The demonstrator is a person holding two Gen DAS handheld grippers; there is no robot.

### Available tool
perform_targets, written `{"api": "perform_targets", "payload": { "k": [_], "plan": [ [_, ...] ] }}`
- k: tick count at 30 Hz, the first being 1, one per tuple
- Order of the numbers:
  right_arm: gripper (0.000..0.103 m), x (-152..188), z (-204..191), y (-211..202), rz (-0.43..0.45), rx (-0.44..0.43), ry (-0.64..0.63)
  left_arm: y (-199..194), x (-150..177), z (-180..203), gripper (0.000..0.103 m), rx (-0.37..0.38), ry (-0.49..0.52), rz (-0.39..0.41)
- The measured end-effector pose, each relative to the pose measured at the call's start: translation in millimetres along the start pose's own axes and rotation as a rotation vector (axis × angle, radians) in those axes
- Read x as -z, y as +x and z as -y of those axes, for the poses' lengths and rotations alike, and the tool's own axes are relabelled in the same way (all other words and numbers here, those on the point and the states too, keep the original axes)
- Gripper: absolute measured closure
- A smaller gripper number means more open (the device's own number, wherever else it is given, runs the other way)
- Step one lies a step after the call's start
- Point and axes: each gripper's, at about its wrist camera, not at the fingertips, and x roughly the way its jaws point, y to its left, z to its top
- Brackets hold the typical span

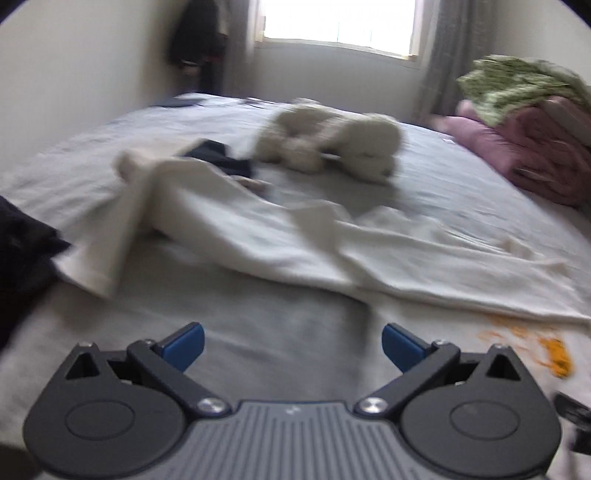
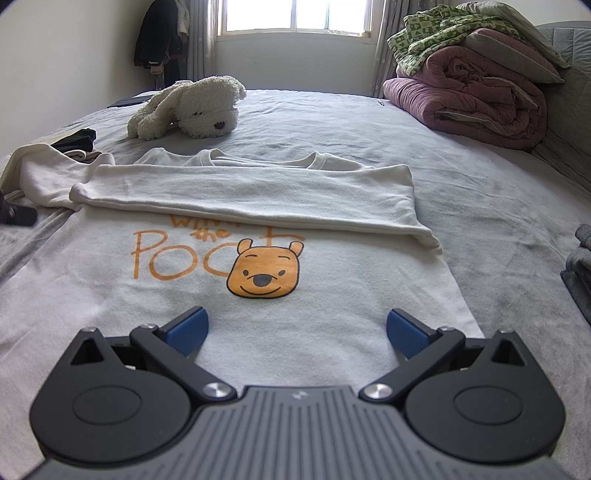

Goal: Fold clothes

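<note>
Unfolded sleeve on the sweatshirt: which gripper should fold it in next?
Probably left. The left gripper, open, faces the loose sleeve; the right gripper, also open, hovers over the sweatshirt body, farther away.

Sweatshirt [image 2: 280, 295]: flat on the bed [image 2: 480, 177], one sleeve [image 2: 243, 199] folded across its chest.
Plush dog [image 2: 192, 107]: behind the sweatshirt, toward the window [image 2: 295, 14].
Folded quilts [image 2: 476, 85]: stacked at the bed's right.

Small bedroom with plain white walls [image 2: 74, 55] and a bright window [image 2: 295, 16] at the back, grey curtains [image 2: 201, 44] either side. A grey-sheeted bed [image 2: 461, 177] fills most of it, daylight washing over everything.
</note>
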Motion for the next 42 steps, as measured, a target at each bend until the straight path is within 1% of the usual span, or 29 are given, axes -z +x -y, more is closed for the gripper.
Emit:
{"api": "perform_targets", "payload": {
  "k": [2,4,6,9,12,15,18,19,20,21,22,23,24,25,26,28,30,34,36,37,38,39,41,42],
  "plan": [
    [0.0,-1,-1,1,-0.003,0.003,-0.005,5,-6,-17,0.001,-0.053,-0.004,0.0],
    [0.0,-2,-2,2,-0.007,0.004,-0.011,9,-12,-33,0.001,-0.088,-0.013,0.004],
    [0.0,-3,-2,2,-0.013,0.002,-0.016,11,-17,-42,0.001,-0.136,0.011,0.017],
    [0.0,-4,1,0,-0.036,-0.02,-0.021,18,-24,-53,0.001,-0.218,0.099,0.021],
    [0.0,-2,7,-6,-0.033,-0.063,-0.031,27,-27,-67,0.001,-0.291,0.175,0.016],
    [0.0,-5,6,-10,-0.022,-0.066,-0.046,37,-26,-83,0.001,-0.321,0.207,-0.012],
    [0.0,-7,5,-14,-0.011,-0.068,-0.06,43,-25,-97,0.001,-0.345,0.19,-0.017],
    [0.0,-8,4,-15,-0.008,-0.068,-0.065,44,-26,-101,0.001,-0.335,0.172,-0.018],
    [0.0,-9,4,-16,-0.004,-0.069,-0.07,44,-27,-104,0.003,-0.322,0.157,-0.021],
    [0.0,-9,3,-18,-0.001,-0.07,-0.075,44,-29,-106,0.018,-0.309,0.143,-0.023],
    [0.0,-10,3,-19,0.003,-0.07,-0.08,44,-30,-109,0.03,-0.296,0.13,-0.027],
    [0.0,-11,3,-20,0.006,-0.071,-0.085,43,-33,-112,0.056,-0.281,0.117,-0.036],
    [0.001,-12,2,-22,0.01,-0.072,-0.089,41,-35,-114,0.08,-0.268,0.103,-0.041],
    [0.001,-13,2,-23,0.013,-0.072,-0.094,39,-39,-116,0.091,-0.252,0.088,-0.04],
    [0.003,-13,1,-24,0.019,-0.076,-0.098,37,-42,-119,0.097,-0.238,0.075,-0.039],
    [0.006,-14,0,-26,0.033,-0.084,-0.106,29,-49,-127,0.098,-0.215,0.057,-0.034],
    [0.006,-15,0,-27,0.046,-0.092,-0.114,17,-58,-137,0.098,-0.167,0.019,-0.03],
    [0.006,-18,-2,-31,0.072,-0.109,-0.129,-25,-84,-153,0.098,-0.007,-0.02,0.032],
    [0.006,-19,-3,-33,0.085,-0.117,-0.137,-40,-99,-163,0.098,0.093,-0.052,0.037],
    [0.006,-20,-3,-33,0.092,-0.121,-0.14,-46,-109,-168,0.098,0.138,-0.065,0.026],
    [0.006,-20,-4,-32,0.089,-0.12,-0.147,-49,-116,-172,0.098,0.164,-0.072,0.01],
    [0.006,-20,-5,-30,0.083,-0.118,-0.15,-50,-124,-176,0.098,0.196,-0.084,-0.027],
    [0.006,-20,-5,-27,0.074,-0.124,-0.132,-49,-133,-184,0.098,0.221,-0.089,-0.098],
    [0.006,-20,-5,-25,0.07,-0.13,-0.119,-48,-137,-189,0.098,0.236,-0.107,-0.117]
  ]
}}
